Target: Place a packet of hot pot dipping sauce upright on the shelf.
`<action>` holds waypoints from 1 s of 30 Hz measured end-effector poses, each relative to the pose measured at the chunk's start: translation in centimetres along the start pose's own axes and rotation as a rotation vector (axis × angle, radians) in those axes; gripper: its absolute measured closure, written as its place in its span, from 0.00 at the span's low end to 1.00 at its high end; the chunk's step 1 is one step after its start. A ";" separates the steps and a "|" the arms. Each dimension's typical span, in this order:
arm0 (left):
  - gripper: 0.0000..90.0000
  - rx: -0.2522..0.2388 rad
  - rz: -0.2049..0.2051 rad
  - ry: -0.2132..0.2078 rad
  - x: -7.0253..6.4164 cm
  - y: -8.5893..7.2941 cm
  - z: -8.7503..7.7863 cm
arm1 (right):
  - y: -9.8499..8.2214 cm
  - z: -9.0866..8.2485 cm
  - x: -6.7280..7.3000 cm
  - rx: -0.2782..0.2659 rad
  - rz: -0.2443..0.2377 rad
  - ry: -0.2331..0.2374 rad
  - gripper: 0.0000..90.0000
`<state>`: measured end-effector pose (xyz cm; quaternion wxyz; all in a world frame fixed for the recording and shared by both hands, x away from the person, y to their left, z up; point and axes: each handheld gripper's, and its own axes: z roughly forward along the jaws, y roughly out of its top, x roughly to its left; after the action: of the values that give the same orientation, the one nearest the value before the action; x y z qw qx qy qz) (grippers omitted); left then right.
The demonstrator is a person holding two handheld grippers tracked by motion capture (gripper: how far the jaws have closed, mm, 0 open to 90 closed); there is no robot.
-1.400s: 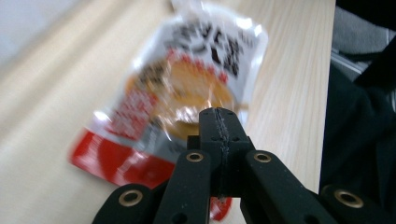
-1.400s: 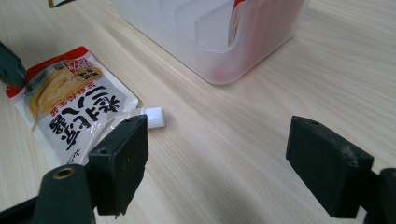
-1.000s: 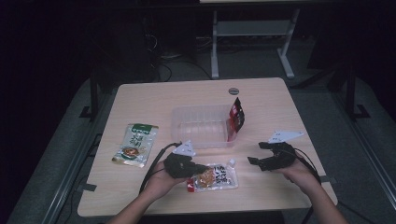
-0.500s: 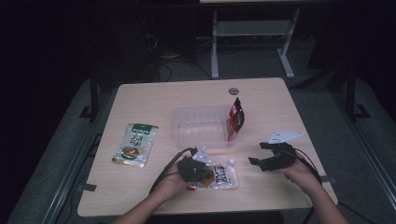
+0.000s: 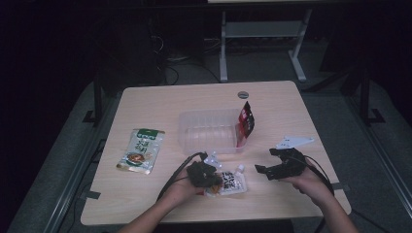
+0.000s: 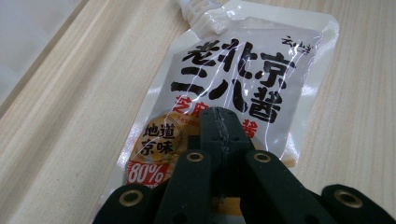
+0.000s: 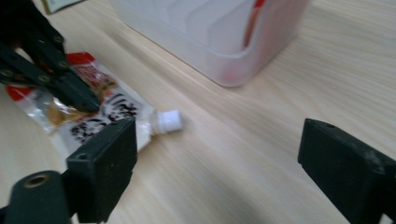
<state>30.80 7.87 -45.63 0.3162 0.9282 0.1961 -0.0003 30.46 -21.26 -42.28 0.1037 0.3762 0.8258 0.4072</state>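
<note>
Desk (image 5: 160, 104) of pale wood fills the centre of the high view, where we see a clear plastic tub (image 5: 209, 131) at mid-frame, a red packet (image 5: 246, 121) upright against its right wall. A green packet (image 5: 142, 149) lies flat to the left. Below the tub lies the white spouted sauce pouch (image 5: 228, 182), spout toward the right. The left gripper (image 5: 214, 180) rests over the pouch's left end, its jaws closed together above the print, gripping nothing we can make out. The right gripper (image 5: 265, 161), lower right, stands wide open and empty, having just widened, just beside the spout.
</note>
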 end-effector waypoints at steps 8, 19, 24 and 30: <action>1.00 0.005 0.003 -0.003 0.1 -0.1 -0.1 | -1.0 0.0 2.1 -0.001 0.014 -0.061 0.14; 1.00 0.001 -0.009 -0.019 0.3 -0.1 -0.1 | -2.4 -0.2 2.8 0.084 -0.013 -0.028 0.24; 1.00 -0.008 -0.021 -0.022 0.2 -0.2 0.0 | -2.5 0.5 2.8 0.192 0.040 0.077 0.39; 1.00 -0.013 -0.024 -0.023 0.3 -0.2 0.0 | -2.0 1.5 3.2 0.252 0.040 0.145 0.48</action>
<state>30.97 8.13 -45.76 0.3244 0.9236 0.2037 -0.0134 27.87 -18.87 -44.39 -0.0126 0.3723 0.8680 0.3283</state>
